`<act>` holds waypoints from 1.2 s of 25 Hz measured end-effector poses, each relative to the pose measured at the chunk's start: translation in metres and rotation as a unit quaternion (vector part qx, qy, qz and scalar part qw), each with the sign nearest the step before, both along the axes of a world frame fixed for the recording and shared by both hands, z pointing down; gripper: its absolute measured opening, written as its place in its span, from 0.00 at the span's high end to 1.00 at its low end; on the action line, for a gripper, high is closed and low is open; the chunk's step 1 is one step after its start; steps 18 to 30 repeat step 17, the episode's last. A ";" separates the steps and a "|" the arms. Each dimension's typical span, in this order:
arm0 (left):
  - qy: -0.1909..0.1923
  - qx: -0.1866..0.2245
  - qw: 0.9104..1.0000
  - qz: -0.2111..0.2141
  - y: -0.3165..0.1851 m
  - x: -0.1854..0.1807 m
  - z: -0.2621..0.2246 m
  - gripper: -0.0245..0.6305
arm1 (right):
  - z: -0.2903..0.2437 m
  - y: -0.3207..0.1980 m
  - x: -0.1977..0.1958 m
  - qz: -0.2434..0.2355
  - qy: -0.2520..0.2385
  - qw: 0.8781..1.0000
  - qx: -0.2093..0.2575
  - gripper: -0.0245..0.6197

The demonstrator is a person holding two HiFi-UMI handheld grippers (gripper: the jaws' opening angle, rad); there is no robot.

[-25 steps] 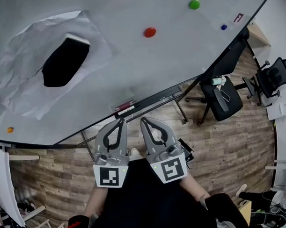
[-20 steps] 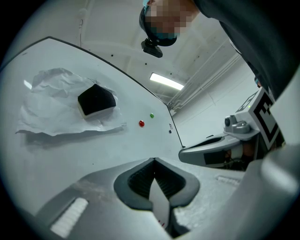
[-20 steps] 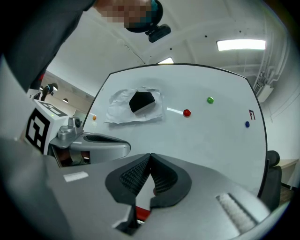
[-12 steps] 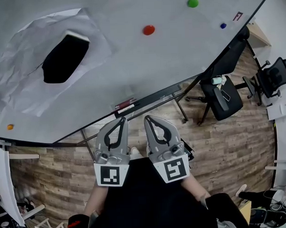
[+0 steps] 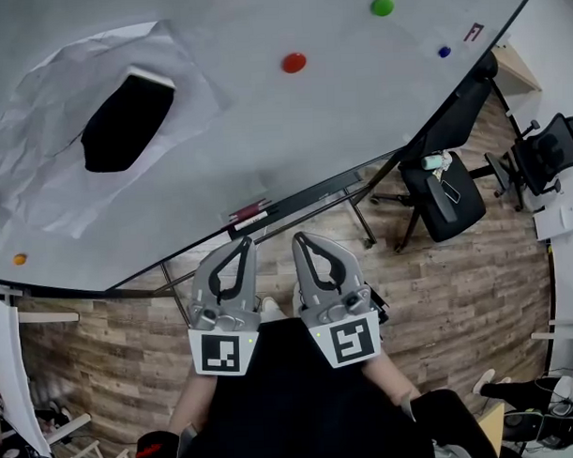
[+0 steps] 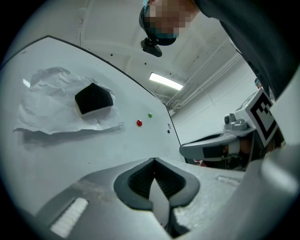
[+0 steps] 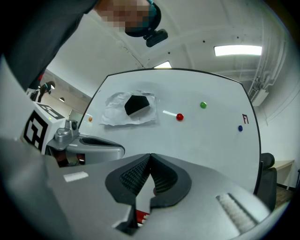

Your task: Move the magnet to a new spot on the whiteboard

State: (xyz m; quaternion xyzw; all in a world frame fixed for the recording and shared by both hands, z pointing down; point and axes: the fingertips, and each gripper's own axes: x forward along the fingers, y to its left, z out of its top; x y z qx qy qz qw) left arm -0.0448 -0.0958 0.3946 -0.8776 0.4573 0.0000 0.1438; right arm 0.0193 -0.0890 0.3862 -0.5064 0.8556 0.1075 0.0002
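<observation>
Head view alone looks down on my left gripper (image 5: 247, 241) and right gripper (image 5: 298, 237), side by side below the whiteboard (image 5: 311, 129), with the wooden floor (image 5: 458, 292), a black office chair (image 5: 445, 204) and a marker (image 5: 250, 213) on the board's ledge. My right gripper view instead looks up the board to a ceiling lamp (image 7: 236, 50) and shows my right jaws pressed together with nothing between them; my left gripper view shows the same of my left jaws. The red magnet (image 5: 294, 62) sits on the board's upper middle, well apart from both grippers, between the crumpled paper (image 5: 50, 175) with a black block (image 5: 128, 124) on it and the green magnet (image 5: 382, 6). It is a round button lying flat, so it has no long axis and points no way. A blue magnet (image 5: 444, 52) lies further right, just beside a small red mark (image 5: 474, 32) shaped like an F. An orange magnet (image 5: 20, 259) sits at the far left edge, missing from my left gripper view.
</observation>
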 end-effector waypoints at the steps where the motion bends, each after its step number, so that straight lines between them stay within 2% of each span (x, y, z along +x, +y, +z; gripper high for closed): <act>1: -0.001 -0.001 1.000 0.000 0.000 0.000 0.000 0.96 | 0.000 0.000 0.000 0.001 0.001 1.000 0.000 0.96; 6: 0.010 -0.003 1.000 -0.003 -0.002 -0.002 0.000 0.96 | -0.002 -0.003 0.000 0.003 0.004 1.000 0.001 0.96; 30: 0.013 -0.006 1.000 -0.002 -0.003 -0.004 0.001 0.96 | 0.000 -0.006 0.000 0.010 0.013 1.000 -0.004 0.96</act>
